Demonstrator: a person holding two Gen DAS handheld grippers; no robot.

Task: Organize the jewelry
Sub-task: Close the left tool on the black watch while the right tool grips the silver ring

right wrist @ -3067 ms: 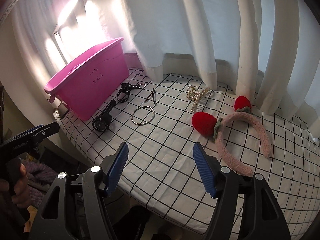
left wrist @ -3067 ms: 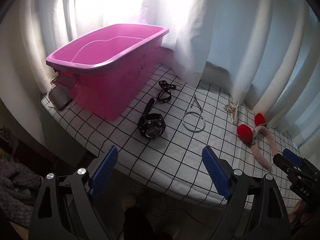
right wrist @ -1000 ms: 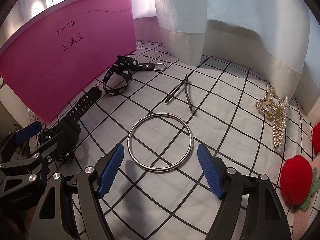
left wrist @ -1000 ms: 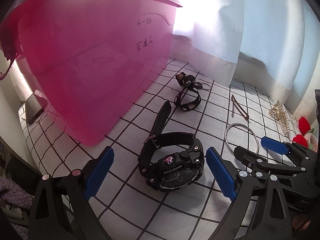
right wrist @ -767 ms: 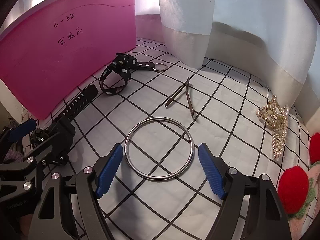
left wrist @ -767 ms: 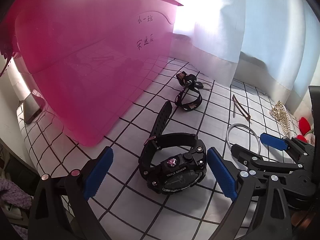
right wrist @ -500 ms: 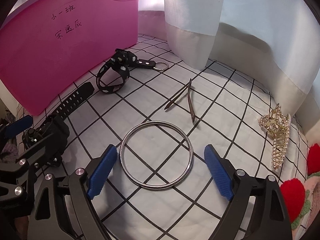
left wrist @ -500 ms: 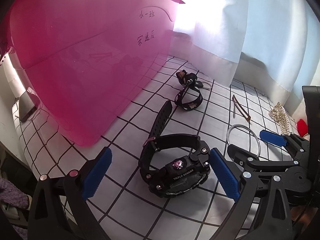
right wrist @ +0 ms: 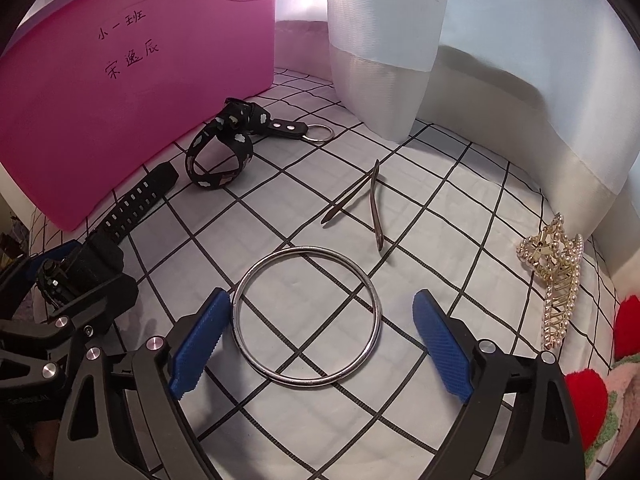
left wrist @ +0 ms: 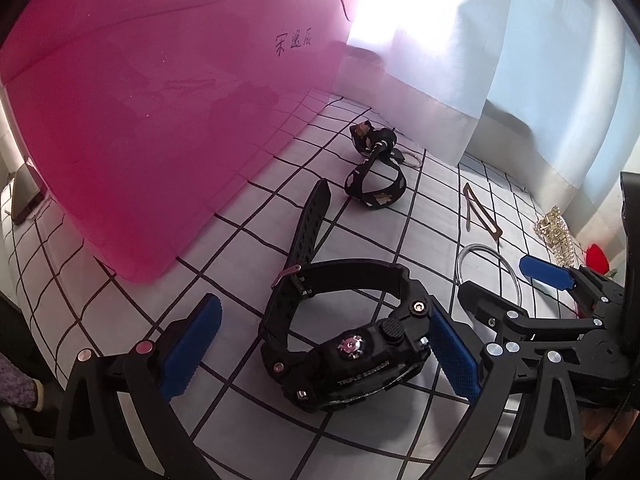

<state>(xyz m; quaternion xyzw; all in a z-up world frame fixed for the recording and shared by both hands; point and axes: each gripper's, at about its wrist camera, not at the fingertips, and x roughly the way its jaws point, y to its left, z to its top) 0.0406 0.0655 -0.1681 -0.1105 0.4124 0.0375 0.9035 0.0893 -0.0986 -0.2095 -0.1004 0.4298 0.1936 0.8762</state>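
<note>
Lying between the spread left hand-held gripper (left wrist: 324, 356) fingers: black watch (left wrist: 352, 344).

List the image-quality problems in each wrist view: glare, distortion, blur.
Left wrist view: backlight blows out the curtain beside the pink bin; fisheye bends the grid cloth; the watch lettering stays readable. Right wrist view: even light, sharp metal ring, curved grid lines, dark corners.

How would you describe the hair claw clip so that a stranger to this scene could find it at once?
Start at the pink bin and cross the checked cloth rightwards, past the metal ring. Near the curtain lies the hair claw clip, the only gold, pearl-studded piece.
</note>
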